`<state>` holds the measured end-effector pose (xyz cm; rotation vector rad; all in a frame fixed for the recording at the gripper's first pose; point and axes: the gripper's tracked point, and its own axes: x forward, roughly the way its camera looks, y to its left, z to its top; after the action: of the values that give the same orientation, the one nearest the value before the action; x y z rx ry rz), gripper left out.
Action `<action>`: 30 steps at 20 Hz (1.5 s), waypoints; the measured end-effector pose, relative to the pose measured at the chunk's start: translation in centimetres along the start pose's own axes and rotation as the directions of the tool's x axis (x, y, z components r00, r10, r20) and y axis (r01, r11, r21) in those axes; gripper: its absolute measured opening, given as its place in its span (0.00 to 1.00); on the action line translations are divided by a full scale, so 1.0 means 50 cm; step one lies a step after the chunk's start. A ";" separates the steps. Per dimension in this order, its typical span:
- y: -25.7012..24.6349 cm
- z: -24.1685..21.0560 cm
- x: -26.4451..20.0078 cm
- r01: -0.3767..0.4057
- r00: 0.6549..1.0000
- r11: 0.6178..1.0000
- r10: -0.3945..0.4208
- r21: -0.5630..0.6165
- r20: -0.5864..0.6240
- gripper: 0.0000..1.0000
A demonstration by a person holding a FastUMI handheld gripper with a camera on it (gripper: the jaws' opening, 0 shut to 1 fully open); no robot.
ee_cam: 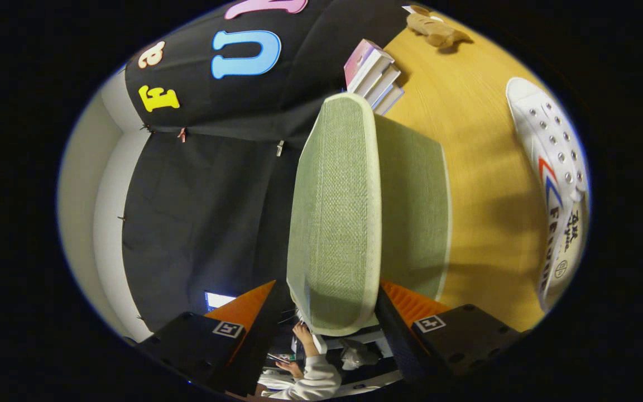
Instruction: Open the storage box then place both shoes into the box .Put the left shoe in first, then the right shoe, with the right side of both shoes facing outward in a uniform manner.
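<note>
Your tool [335,312] holds the box lid [335,212] between its fingers, raised edge-on; the shoe [556,184] lies well right on the surface [483,167].

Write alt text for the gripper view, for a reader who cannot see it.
The gripper has both fingers on the edge of a green fabric storage box lid, lifted from the green box on a wooden table. Beyond the box lie a white sneaker, stacked books and a plush toy; a person's hand shows below the lid.
</note>
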<state>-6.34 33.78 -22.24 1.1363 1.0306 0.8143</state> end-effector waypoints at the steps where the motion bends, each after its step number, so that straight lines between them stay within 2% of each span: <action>1: -0.006 0.001 0.003 0.005 1.000 1.000 -0.005 0.009 0.003 0.87; 2: -0.004 0.001 0.000 -0.001 1.000 1.000 0.001 0.030 0.000 0.76; 3: 0.000 0.003 -0.006 -0.015 1.000 0.998 0.015 0.057 0.002 0.73; 5: 0.020 0.005 -0.015 -0.052 0.999 0.993 0.053 0.103 -0.007 0.56; 6: 0.030 0.004 -0.024 -0.069 0.997 0.992 0.071 0.108 -0.013 0.56; 8: 0.038 0.020 -0.036 -0.068 0.998 0.993 0.066 0.094 0.020 0.35; 9: 0.031 0.019 -0.034 -0.041 0.999 0.995 0.039 0.092 0.025 0.24; 10: 0.039 0.021 -0.028 -0.047 0.999 0.995 0.046 0.092 0.021 0.11; 11: 0.048 0.017 -0.021 -0.049 0.999 0.995 0.049 0.090 0.007 0.12; 13: 0.062 0.020 -0.018 -0.049 0.999 0.996 0.050 0.079 -0.007 0.05; 19: 0.146 0.040 -0.025 -0.028 1.000 0.998 0.028 0.062 -0.013 0.05; 22: 0.203 0.053 -0.016 0.027 0.999 0.999 -0.027 -0.024 -0.021 0.05; 27: 0.335 0.045 0.044 0.031 0.998 0.990 -0.037 -0.139 -0.041 0.05; 30: 0.398 0.033 0.111 0.023 0.998 0.981 -0.033 -0.194 -0.051 0.05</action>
<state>-3.11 43.17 -4.07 0.9372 0.9869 0.9059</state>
